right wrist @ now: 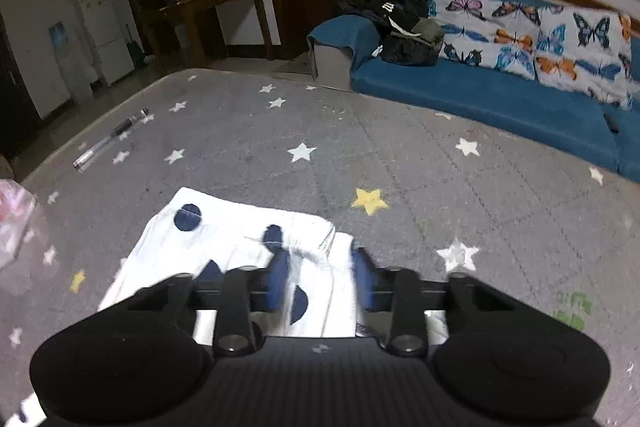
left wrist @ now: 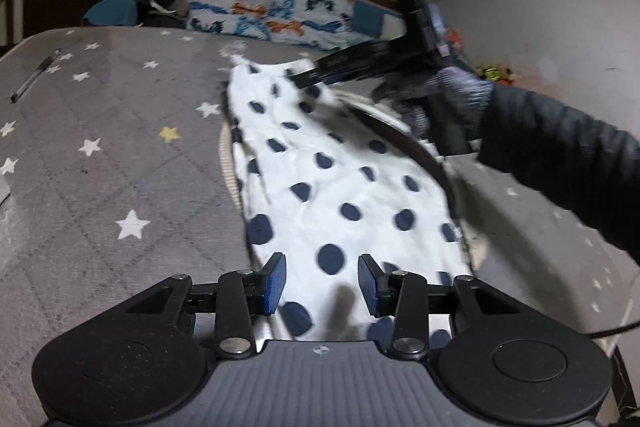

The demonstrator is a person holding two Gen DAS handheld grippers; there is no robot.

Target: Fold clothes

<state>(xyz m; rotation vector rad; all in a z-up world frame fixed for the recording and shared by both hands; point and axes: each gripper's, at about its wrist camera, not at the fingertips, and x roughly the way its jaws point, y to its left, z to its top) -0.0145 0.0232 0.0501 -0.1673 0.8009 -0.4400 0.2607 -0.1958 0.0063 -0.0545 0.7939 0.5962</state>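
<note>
A white garment with dark blue dots (left wrist: pixel 340 187) lies stretched across a grey star-patterned bed cover (left wrist: pixel 120 147). My left gripper (left wrist: pixel 322 283) hovers over its near end, blue pads apart, the cloth lying beneath them. At the far end, my right gripper (left wrist: pixel 298 77) reaches down to the cloth, held by a gloved hand in a black sleeve (left wrist: pixel 560 163). In the right wrist view the garment (right wrist: pixel 240 239) runs under the right gripper (right wrist: pixel 320 279). Its blurred pads stand apart, with cloth between and below them.
A ribbed cream fabric edge (left wrist: pixel 226 163) and a dark band (left wrist: pixel 404 139) peek out beside the garment. A pen (right wrist: pixel 112 139) lies near the cover's far left edge. A pink plastic bag (right wrist: pixel 12 223) sits at the left. A blue sofa (right wrist: pixel 480 95) with butterfly cushions stands behind.
</note>
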